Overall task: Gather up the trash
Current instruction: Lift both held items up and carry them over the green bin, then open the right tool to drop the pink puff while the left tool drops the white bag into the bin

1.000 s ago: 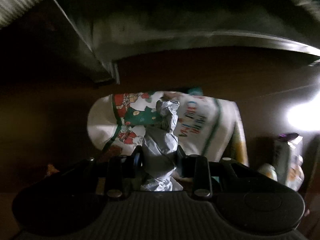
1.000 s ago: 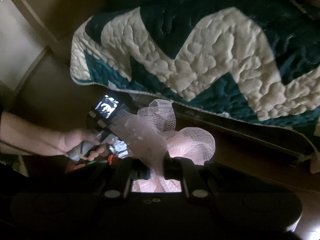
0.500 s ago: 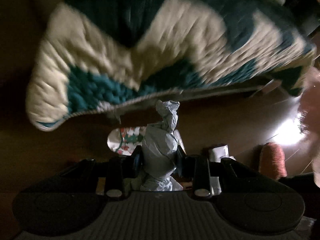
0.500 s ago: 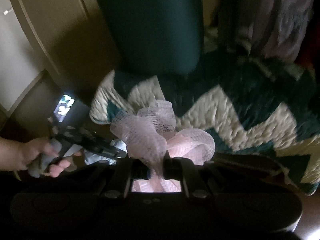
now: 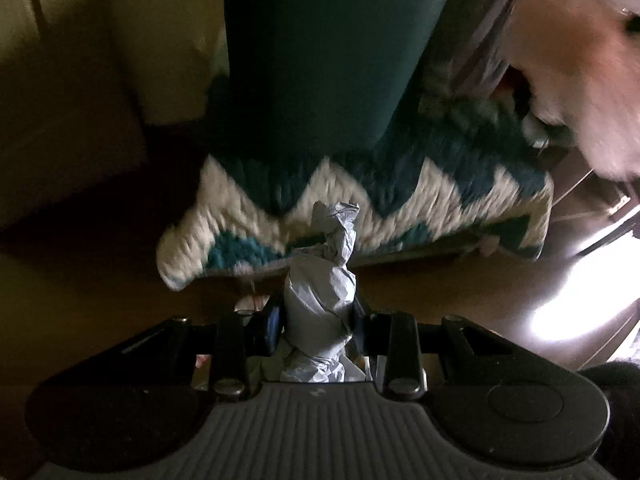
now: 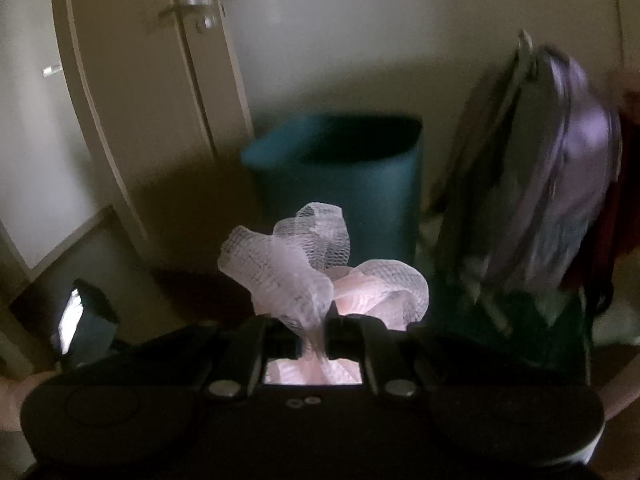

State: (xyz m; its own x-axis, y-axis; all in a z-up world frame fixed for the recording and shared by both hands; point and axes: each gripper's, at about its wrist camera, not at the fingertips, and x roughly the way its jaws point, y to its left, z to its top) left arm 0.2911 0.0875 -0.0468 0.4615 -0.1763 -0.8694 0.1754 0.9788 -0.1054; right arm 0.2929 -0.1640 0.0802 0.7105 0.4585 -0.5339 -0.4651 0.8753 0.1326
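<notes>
Two wads (image 5: 320, 300) between fingers (image 5: 273, 322)

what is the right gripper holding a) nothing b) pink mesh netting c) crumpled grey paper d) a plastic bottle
b: the right gripper is shut on a bunch of pink mesh netting, which fans out above its fingers; the crumpled grey paper is in the left gripper.

My left jaws: crumpled matt paper wad (image 5: 320, 296). Right: pink net mesh (image 6: 320, 280). Far: quilted cloth blanket (image 5: 400, 192), smooth plastic bin (image 6: 340, 168).
</notes>
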